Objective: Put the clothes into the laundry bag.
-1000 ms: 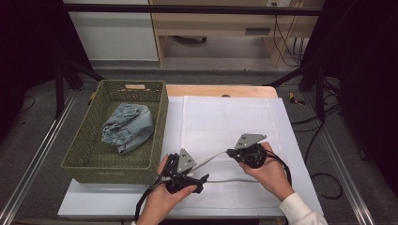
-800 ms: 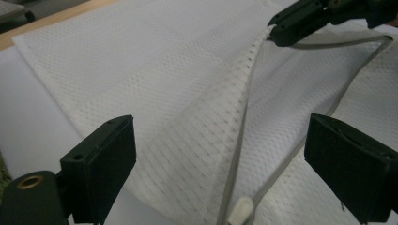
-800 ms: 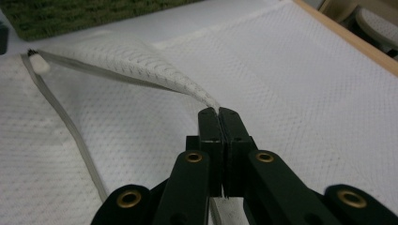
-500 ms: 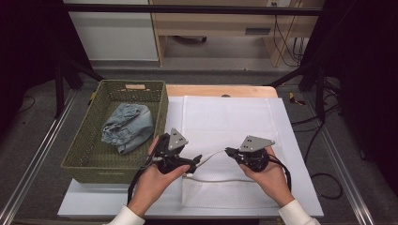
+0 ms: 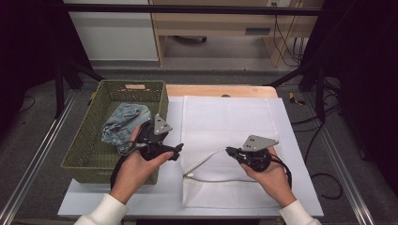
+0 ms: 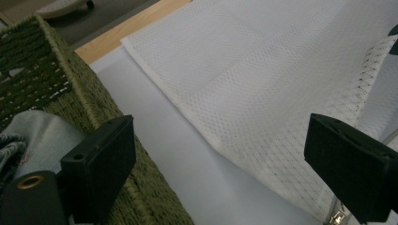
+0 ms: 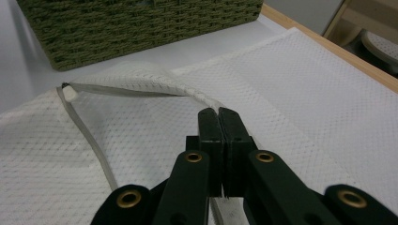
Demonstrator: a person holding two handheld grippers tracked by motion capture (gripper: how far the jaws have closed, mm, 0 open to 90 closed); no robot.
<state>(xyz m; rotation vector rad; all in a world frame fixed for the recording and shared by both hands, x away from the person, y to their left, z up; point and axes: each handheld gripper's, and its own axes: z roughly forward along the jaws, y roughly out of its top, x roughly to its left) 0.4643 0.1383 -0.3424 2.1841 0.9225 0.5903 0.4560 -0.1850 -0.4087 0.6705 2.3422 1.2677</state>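
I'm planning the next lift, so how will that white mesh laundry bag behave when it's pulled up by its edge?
Probably floppy: where the right tongs pinch the mesh laundry bag's zipper edge, only that rim arches up while the rest lies flat. Likely light, since the thin open netting shows the table through it. It may sag and trail rather than lift whole.

- I take this for a lab or test room set up for recording, not a home.
- My work table (image 5: 300,197) is a plain white board with a bare wood edge, and metal rails (image 5: 33,159) run along the grey floor on both sides of it.
- Black frame poles (image 5: 319,79) stand around the table, with a dark bar (image 5: 187,8) across the top.
- Loose cables (image 5: 286,42) hang and trail over the floor at the right.
- Behind the table I see a white cabinet (image 5: 117,33) and a low wooden shelf (image 5: 220,23), office-style furniture.
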